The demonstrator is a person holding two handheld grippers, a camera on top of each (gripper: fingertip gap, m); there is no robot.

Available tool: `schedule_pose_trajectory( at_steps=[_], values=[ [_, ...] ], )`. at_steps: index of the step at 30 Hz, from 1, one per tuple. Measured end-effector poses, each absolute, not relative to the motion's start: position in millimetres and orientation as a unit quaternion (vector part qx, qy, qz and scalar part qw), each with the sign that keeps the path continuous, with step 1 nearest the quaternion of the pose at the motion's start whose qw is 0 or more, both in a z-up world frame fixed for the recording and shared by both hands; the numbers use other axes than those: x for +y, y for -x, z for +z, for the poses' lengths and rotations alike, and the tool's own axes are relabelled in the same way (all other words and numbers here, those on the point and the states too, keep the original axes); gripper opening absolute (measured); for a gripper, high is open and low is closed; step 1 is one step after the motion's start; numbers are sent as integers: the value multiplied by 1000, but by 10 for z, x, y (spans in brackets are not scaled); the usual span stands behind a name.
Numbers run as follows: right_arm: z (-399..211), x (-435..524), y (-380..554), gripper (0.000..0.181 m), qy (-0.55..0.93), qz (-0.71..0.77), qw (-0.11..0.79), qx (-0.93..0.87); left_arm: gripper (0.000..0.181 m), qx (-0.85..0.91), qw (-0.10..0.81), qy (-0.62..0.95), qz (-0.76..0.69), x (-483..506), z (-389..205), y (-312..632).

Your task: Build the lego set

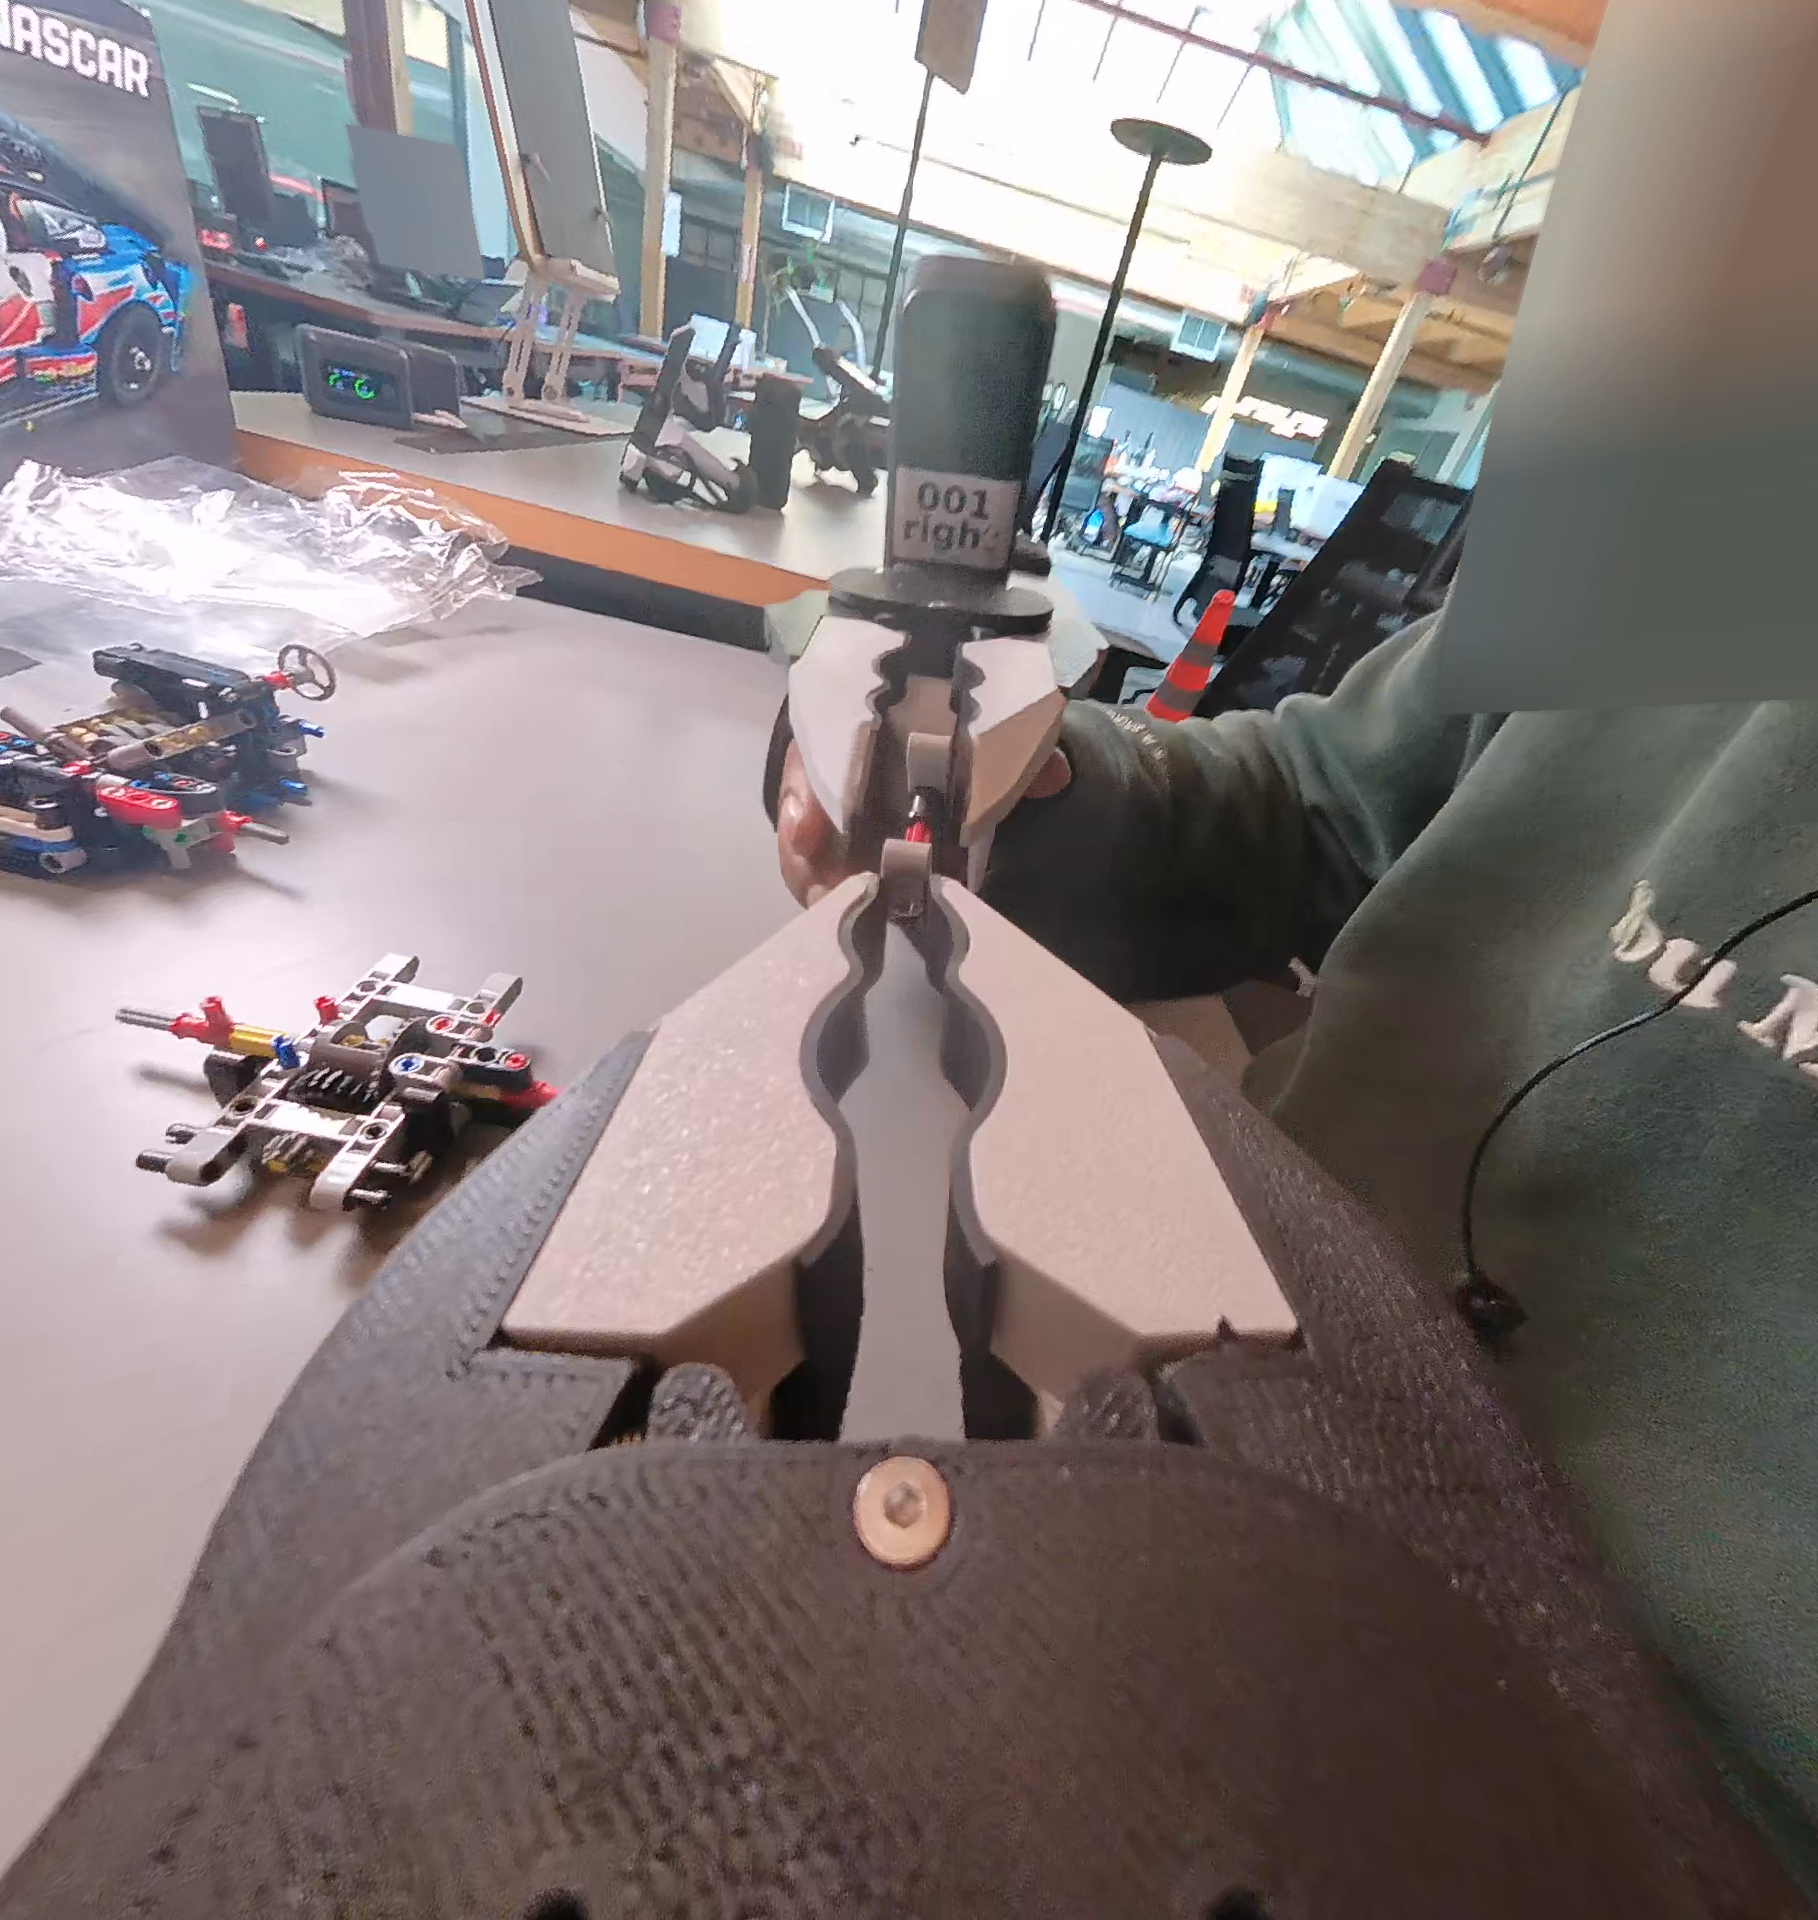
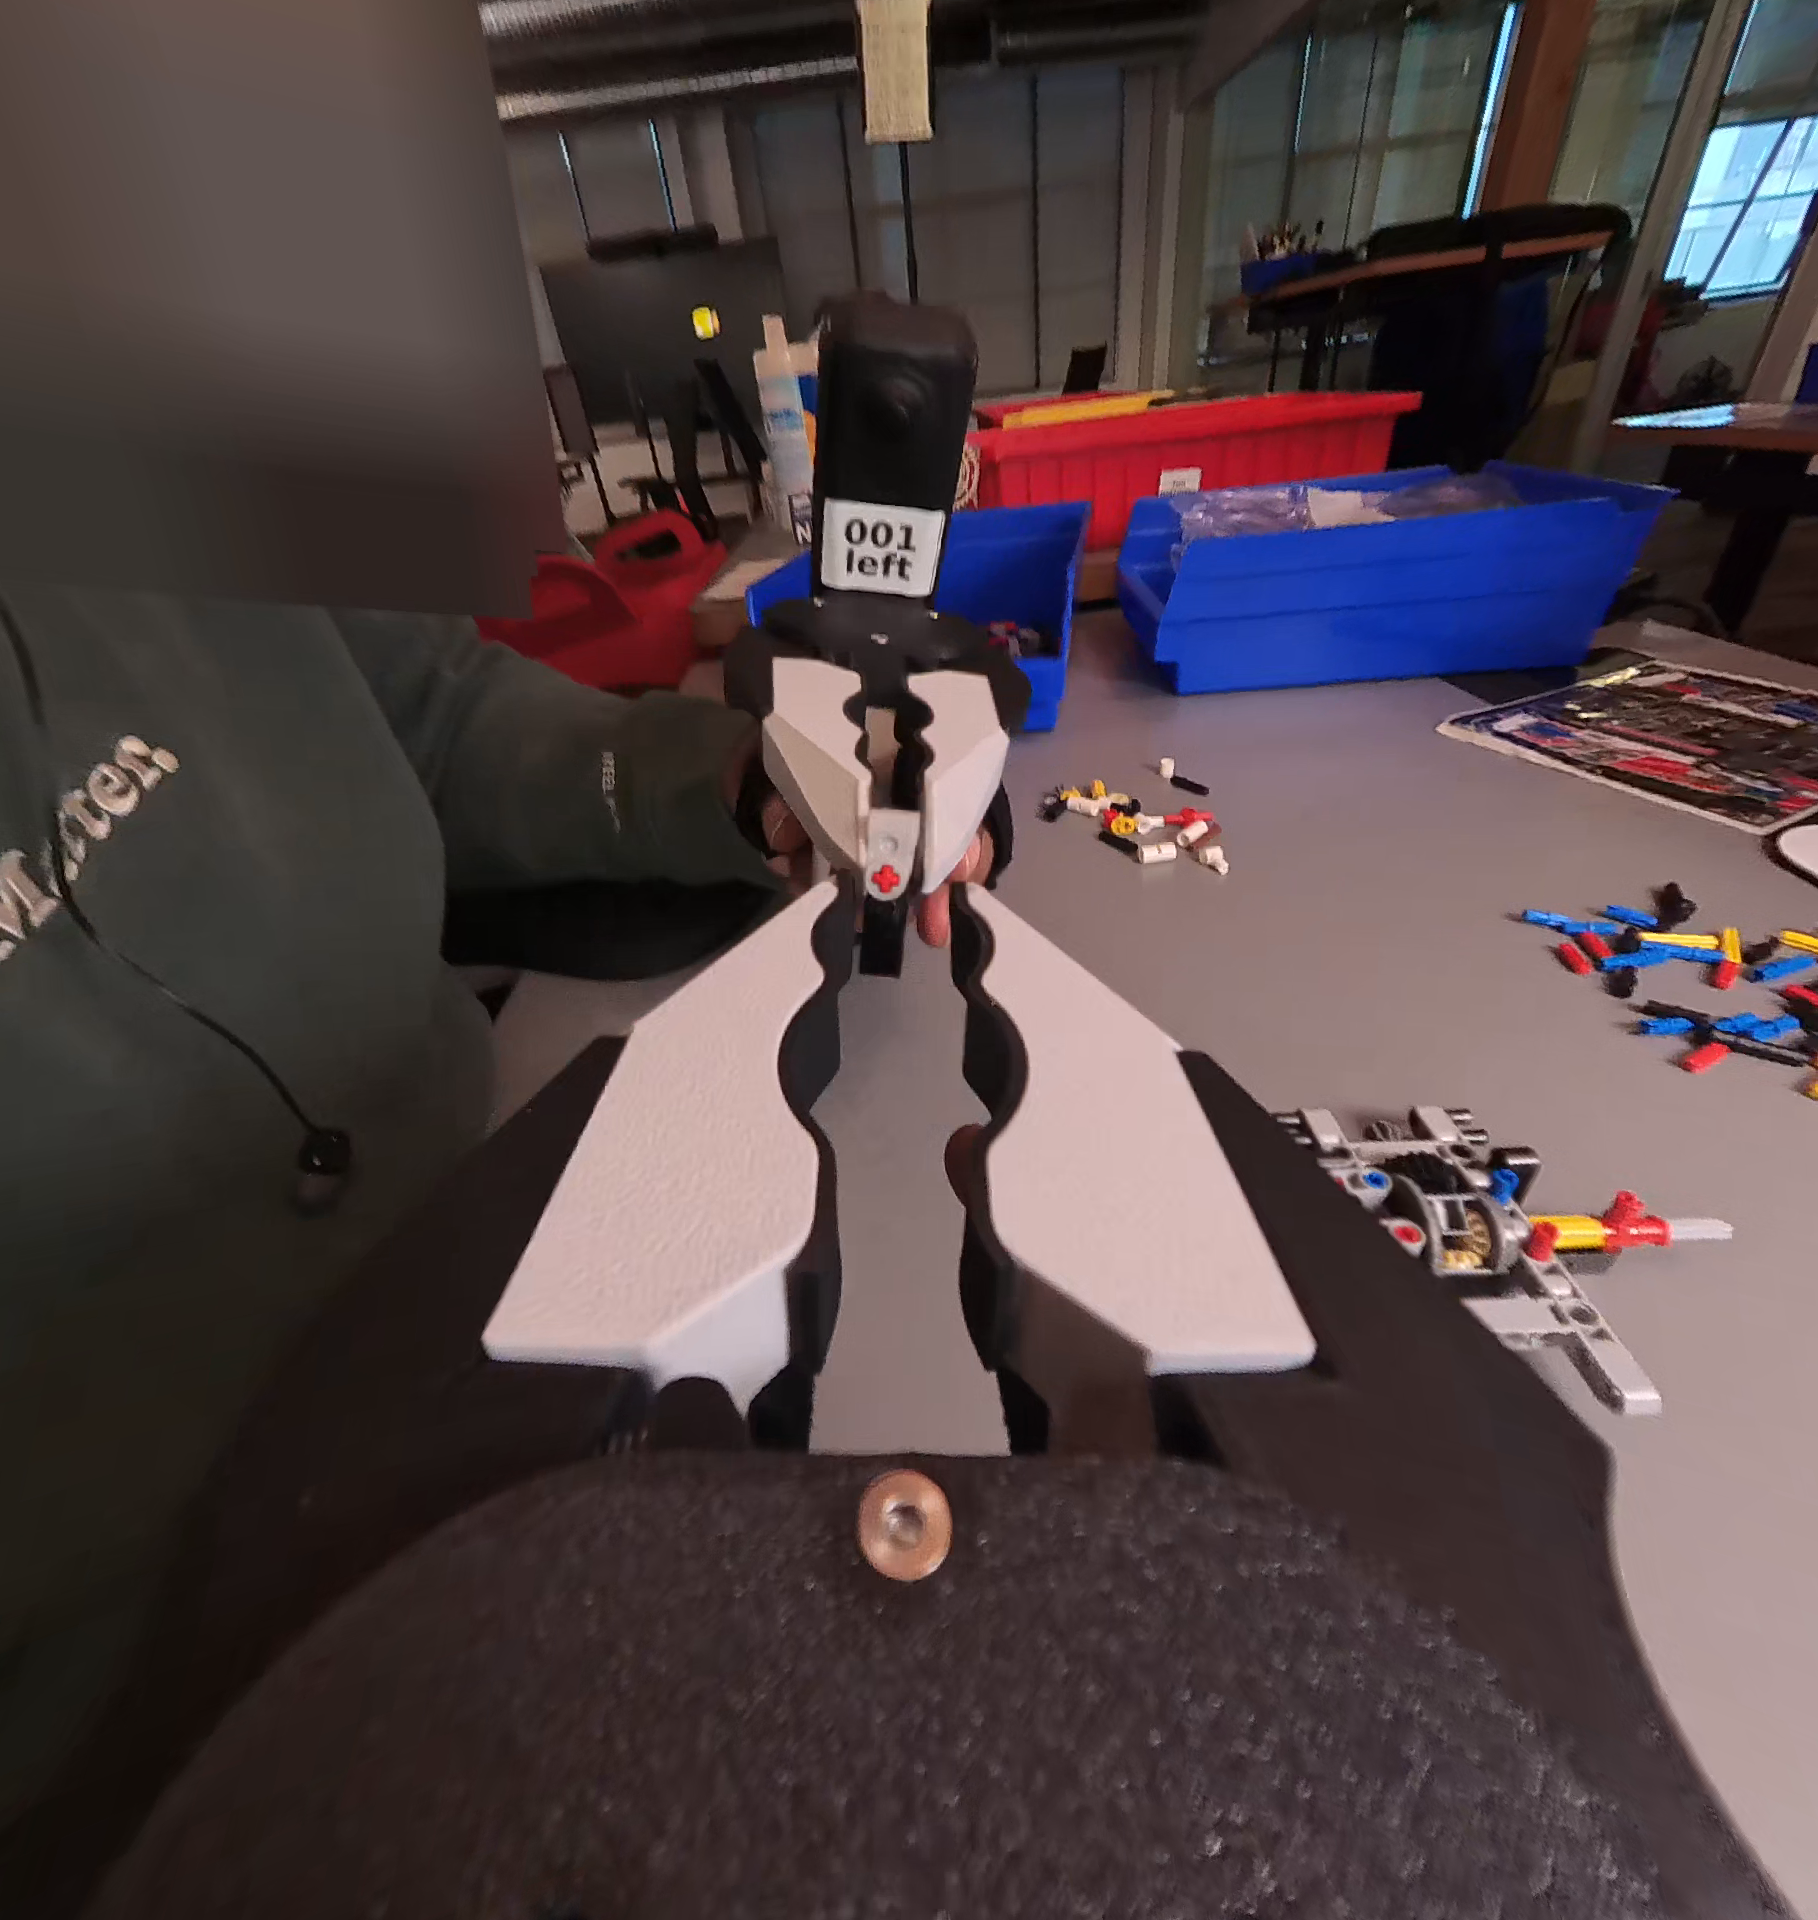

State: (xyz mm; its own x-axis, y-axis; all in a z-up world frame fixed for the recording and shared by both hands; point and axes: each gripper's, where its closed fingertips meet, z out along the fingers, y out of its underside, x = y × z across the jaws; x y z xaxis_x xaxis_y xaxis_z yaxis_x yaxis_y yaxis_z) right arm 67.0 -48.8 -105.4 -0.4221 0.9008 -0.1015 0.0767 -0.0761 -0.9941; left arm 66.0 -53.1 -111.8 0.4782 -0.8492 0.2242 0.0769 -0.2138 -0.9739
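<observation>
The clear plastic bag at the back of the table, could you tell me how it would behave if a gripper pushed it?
The clear plastic bag lies crumpled and looks empty, so it would probably fold rather than slide as one piece. It looks thin and light, likely to spring back. Its glossy surface may slip between the fingers.

I hold both tongs raised above the desk, tip to tip, facing each other in front of my chest. My left tongs pinch a small grey piece at the tips. My right tongs are nearly closed around a black piece. Bare fingers wrap each handle.
</observation>
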Motion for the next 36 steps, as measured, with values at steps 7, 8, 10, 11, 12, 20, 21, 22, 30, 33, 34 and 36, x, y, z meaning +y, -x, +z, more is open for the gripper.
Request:
schedule_pose_trajectory(
  at_steps=[7, 8, 10, 11, 12, 20, 21, 22, 30, 33, 34, 36],
  values=[
    [-1134, -496, -663, 6, 414, 567, 357, -616, 5, 302, 546, 674, -396, -513, -1214, -666],
    [-1132, -498, -667, 6, 412, 566, 359, -617, 5, 302, 546, 672, -398, -516, -1212, -672],
    [-1114, -504, -677, 6, 404, 570, 365, -615, 6, 299, 549, 666, -407, -524, -1192, -680],
    [-1099, -512, -683, 6, 400, 574, 367, -613, 9, 297, 550, 664, -411, -527, -1181, -681],
    [-1095, -515, -684, 6, 397, 575, 369, -613, 13, 295, 552, 662, -413, -527, -1173, -678],
    [-1109, -548, -665, 6, 390, 569, 380, -616, 5, 296, 551, 657, -422, -562, -1154, -680],
    [-1107, -544, -664, 6, 389, 565, 384, -617, 5, 292, 552, 656, -423, -559, -1150, -681],
    [-1101, -544, -667, 6, 390, 566, 385, -615, 5, 288, 553, 654, -428, -558, -1142, -683],
    [-986, -562, -664, 6, 389, 599, 391, -580, 5, 247, 569, 624, -476, -566, -1002, -703],
    [-928, -594, -655, 6, 385, 618, 388, -565, 5, 241, 575, 607, -493, -580, -928, -721],
    [-894, -591, -653, 6, 383, 622, 390, -561, 5, 244, 581, 602, -490, -577, -897, -718],
    [-888, -602, -652, 6, 379, 621, 388, -566, 5, 241, 574, 599, -503, -585, -896, -717]
  ],
)
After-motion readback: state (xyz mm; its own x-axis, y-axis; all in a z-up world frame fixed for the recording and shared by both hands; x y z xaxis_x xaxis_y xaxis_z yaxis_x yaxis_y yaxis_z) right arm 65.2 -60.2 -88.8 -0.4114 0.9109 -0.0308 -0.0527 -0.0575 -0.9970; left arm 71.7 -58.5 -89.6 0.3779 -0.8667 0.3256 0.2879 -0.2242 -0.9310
